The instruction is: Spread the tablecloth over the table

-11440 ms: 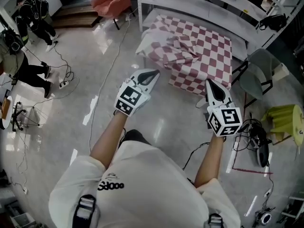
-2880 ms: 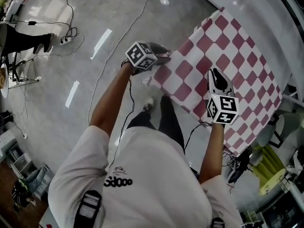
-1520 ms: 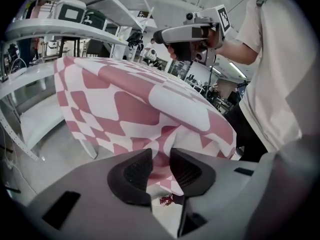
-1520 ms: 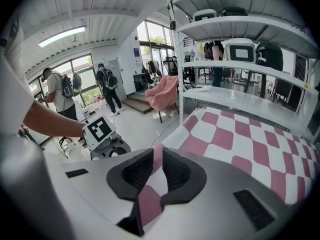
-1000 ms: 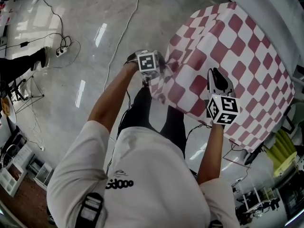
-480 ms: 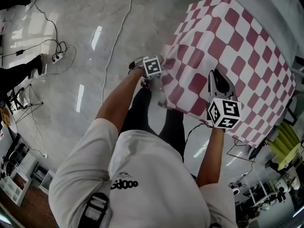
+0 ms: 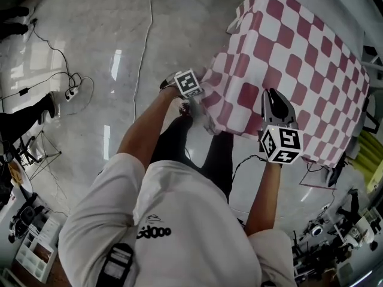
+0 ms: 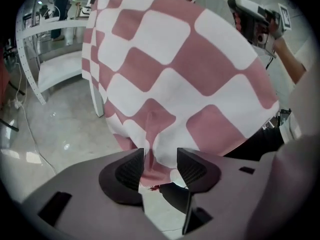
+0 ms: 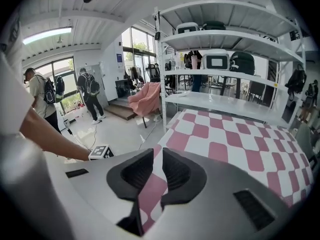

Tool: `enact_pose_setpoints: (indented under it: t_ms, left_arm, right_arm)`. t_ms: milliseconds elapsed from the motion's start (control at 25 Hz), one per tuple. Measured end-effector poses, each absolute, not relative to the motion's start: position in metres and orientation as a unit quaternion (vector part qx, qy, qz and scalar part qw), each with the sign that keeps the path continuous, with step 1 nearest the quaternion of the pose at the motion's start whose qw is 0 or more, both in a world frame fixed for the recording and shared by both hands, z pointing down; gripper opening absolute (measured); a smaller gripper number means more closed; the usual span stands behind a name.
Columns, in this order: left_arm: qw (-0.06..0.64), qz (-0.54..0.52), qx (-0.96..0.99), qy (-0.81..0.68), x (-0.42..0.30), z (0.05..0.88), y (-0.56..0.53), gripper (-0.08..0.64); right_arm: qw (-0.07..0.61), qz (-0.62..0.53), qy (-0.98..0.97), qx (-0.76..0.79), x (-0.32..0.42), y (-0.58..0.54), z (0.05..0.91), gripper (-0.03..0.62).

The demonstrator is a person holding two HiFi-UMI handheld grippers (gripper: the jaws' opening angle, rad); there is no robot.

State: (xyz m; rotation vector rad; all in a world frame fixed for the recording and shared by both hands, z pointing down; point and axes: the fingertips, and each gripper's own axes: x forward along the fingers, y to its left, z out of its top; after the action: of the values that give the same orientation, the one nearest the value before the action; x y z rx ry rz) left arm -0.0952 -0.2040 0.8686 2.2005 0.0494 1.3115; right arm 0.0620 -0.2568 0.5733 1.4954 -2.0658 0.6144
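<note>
Tablecloth (image 7: pixel 293 46) corner droops loose between the opening left tongs (image 8: pixel 160 158); right tongs (image 9: pixel 157 165) clamp the near hem beside it, cloth running away ahead of both

A white metal shelf rack (image 9: pixel 220 39) stands on a glossy pale floor (image 7: pixel 90 34). Left of the rack are tall bright windows (image 9: pixel 140 46) and a pink-draped chair (image 9: pixel 145 98). A light strip (image 9: pixel 47 35) runs overhead, and a thin cable (image 7: pixel 145 40) trails across the floor.
</note>
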Motion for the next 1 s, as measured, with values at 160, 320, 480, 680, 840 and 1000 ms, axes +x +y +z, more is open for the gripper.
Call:
enact_pose_setpoints:
  t_ms: [160, 320, 480, 680, 840, 1000]
  left_arm:
    - [0.259, 0.473, 0.842, -0.023, -0.111, 0.828, -0.244, 0.216]
    - [0.246, 0.431, 0.865, -0.080, -0.118, 0.776, -0.286, 0.216]
    - [0.201, 0.386, 0.892, -0.125, -0.104, 0.710, -0.315, 0.161]
    - [0.138, 0.330, 0.918, -0.173, -0.073, 0.631, -0.341, 0.064]
    - [0.106, 0.265, 0.934, -0.215, -0.055, 0.570, -0.363, 0.037]
    - [0.060, 0.215, 0.944, -0.244, -0.026, 0.503, -0.363, 0.032]
  right_arm:
    - [0.243, 0.231, -0.757, 0.562, 0.062, -0.249, 0.561, 0.074]
    - [0.227, 0.212, -0.761, 0.570, 0.066, -0.254, 0.534, 0.074]
    - [0.206, 0.181, -0.763, 0.585, 0.090, -0.257, 0.497, 0.074]
    - [0.189, 0.150, -0.765, 0.597, 0.121, -0.260, 0.465, 0.074]
    - [0.181, 0.116, -0.764, 0.608, 0.136, -0.272, 0.434, 0.061]
    - [0.179, 0.075, -0.761, 0.619, 0.164, -0.264, 0.393, 0.051]
